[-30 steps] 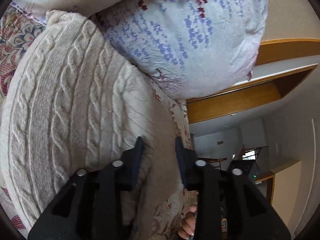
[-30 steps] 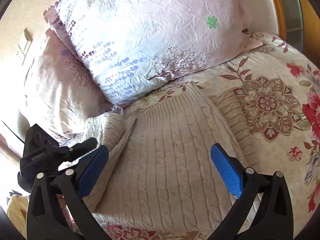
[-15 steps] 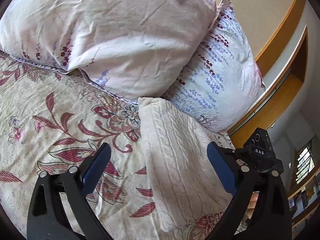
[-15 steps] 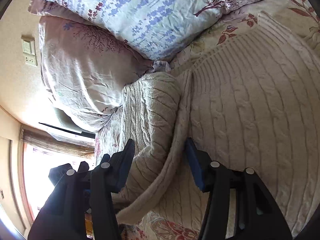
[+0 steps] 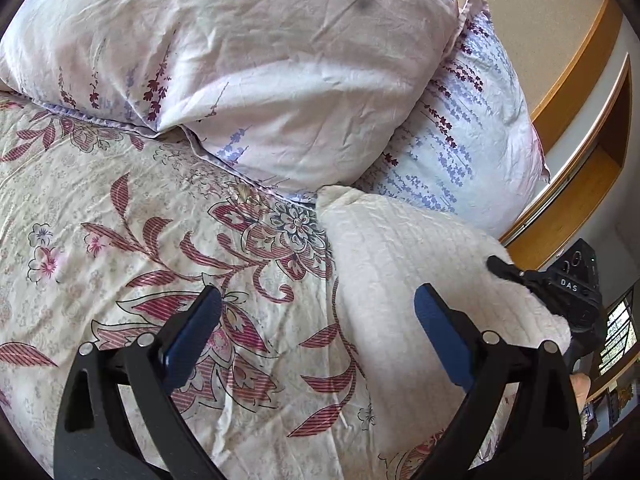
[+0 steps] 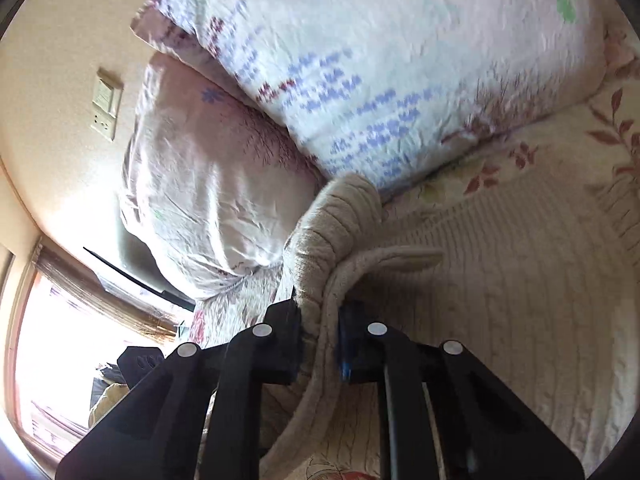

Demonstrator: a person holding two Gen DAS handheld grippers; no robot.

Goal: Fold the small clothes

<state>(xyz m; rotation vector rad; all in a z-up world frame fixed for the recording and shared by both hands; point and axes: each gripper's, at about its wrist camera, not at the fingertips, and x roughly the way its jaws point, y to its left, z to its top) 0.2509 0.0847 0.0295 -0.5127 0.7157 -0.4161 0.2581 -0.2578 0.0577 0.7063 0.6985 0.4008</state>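
Observation:
A cream cable-knit sweater (image 5: 404,280) lies on the floral bedspread (image 5: 120,240), close to the pillows. My left gripper (image 5: 316,332) is open and empty, hovering over the sweater's left edge and the bedspread. In the right wrist view, my right gripper (image 6: 320,332) is shut on a folded edge of the sweater (image 6: 336,236), which bunches up between the jaws; the rest of the sweater (image 6: 520,300) spreads to the right. The right gripper's black body also shows at the sweater's far side in the left wrist view (image 5: 568,292).
Two pale floral pillows (image 5: 260,60) (image 5: 472,152) lean at the head of the bed, touching the sweater's top. A wooden headboard shelf (image 5: 580,184) is behind them. In the right wrist view a wall socket plate (image 6: 106,104) and a bright window (image 6: 52,340) are at left.
The left gripper let go of the sweater, opened and drew back over the bedspread. The right gripper moved to the sweater's left fold and closed on it.

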